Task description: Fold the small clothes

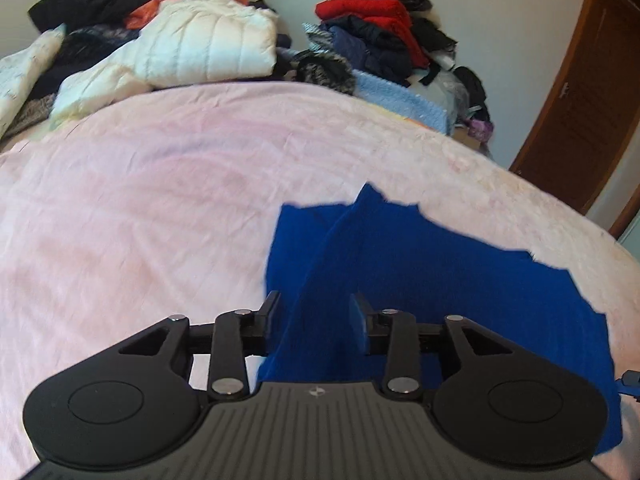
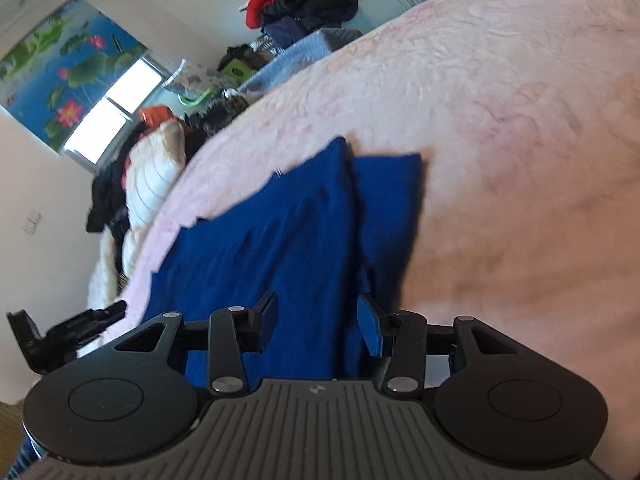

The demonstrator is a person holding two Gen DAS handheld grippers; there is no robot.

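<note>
A royal blue garment point(image 1: 420, 272) lies spread on the pink bedspread point(image 1: 140, 200), with a raised fold running toward the near edge. My left gripper point(image 1: 316, 320) is open, its jaws on either side of that fold at the garment's near left part. In the right wrist view the same blue garment point(image 2: 288, 232) lies on the pink bedspread point(image 2: 500, 120). My right gripper point(image 2: 316, 320) is open, with a ridge of the cloth between its jaws. The left gripper shows at the left edge of the right wrist view point(image 2: 60, 336).
Piles of clothes, including a white padded jacket point(image 1: 200, 40) and red and dark garments point(image 1: 380, 28), lie at the far side of the bed. A light blue blanket point(image 1: 404, 100) lies beside them. A wooden door point(image 1: 580, 100) stands at the right.
</note>
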